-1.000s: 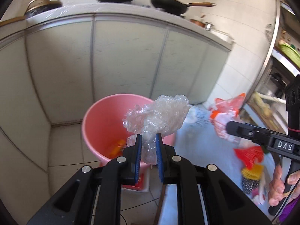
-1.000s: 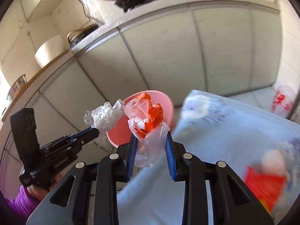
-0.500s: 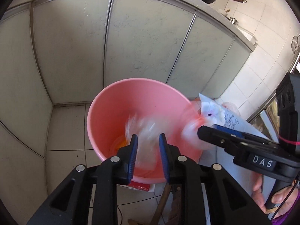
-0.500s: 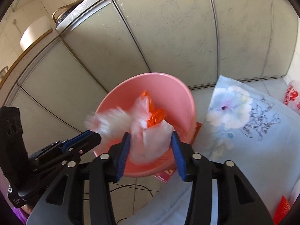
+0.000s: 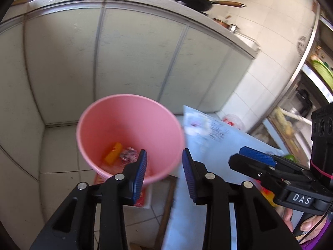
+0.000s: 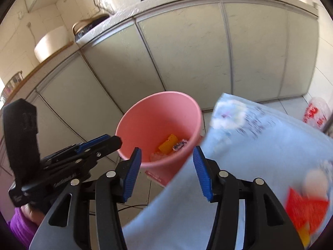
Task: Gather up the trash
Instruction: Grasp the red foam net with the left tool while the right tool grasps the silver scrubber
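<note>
now both sets of jaws apart (empty), left gripper [image 5: 164,173], right gripper [image 6: 166,173], pink bucket [image 5: 129,112] holding seemingly wrappers

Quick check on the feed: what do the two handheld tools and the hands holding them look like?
Both are black plastic with ribbed blue finger pads and silver pivot screws. The right tool carries a white "DAS" label and a red band; the left tool has faint lettering. A purple sleeve shows at the wrist.

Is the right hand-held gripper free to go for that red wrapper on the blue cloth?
Probably yes: the right hand-held gripper is open and empty, and the red wrapper lies uncovered on the blue cloth just to its right.
</note>
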{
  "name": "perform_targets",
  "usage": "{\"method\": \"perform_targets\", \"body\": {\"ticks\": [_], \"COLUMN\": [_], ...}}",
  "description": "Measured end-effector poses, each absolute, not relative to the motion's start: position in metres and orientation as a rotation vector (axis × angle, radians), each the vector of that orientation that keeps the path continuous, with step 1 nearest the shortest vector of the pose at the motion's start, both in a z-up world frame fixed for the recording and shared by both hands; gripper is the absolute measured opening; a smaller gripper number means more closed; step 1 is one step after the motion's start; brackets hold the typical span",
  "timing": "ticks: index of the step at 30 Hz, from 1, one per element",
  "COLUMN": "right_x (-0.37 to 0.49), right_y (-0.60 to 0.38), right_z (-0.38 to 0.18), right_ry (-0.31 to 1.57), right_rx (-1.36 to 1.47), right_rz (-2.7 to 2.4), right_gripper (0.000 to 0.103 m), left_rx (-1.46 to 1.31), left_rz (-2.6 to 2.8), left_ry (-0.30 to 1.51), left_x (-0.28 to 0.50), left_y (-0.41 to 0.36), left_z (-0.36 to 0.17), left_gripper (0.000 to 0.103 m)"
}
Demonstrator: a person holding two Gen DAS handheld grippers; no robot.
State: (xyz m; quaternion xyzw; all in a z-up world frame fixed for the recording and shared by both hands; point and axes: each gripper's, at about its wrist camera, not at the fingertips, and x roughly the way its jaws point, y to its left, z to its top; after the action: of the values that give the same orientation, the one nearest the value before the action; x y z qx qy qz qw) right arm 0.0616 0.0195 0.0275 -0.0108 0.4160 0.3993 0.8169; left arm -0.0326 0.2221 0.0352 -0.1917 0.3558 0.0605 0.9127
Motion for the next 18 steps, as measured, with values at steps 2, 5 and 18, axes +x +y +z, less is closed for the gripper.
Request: {"method": "perform_targets", "body": {"ticks": [2,5,18], "right_x": [0.049,0.04,0.003], "right_y": [-0.009,-0.048,-0.251], "right_z": [0.034,0.044,0.025], "right_ry": [0.882,0.869,0.851], "right_rx": [-0.002,0.016,0.12], "right_rz": [0.827,0.778,0.391], "right_gripper": [0.052,0.052,0.052], "left_rx": [-0.392,-0.373,-0.291], "left_rz": [0.082,0.02,-0.269], "left_ry": [0.729,0.735,0.823], "left_x": [-0.037,-0.041,-0.03], "left_y": [0.205,0.177,0.055], "left_z": [0.039,0.044,0.042], "left_gripper": [0.034,0.034,0.034]}}
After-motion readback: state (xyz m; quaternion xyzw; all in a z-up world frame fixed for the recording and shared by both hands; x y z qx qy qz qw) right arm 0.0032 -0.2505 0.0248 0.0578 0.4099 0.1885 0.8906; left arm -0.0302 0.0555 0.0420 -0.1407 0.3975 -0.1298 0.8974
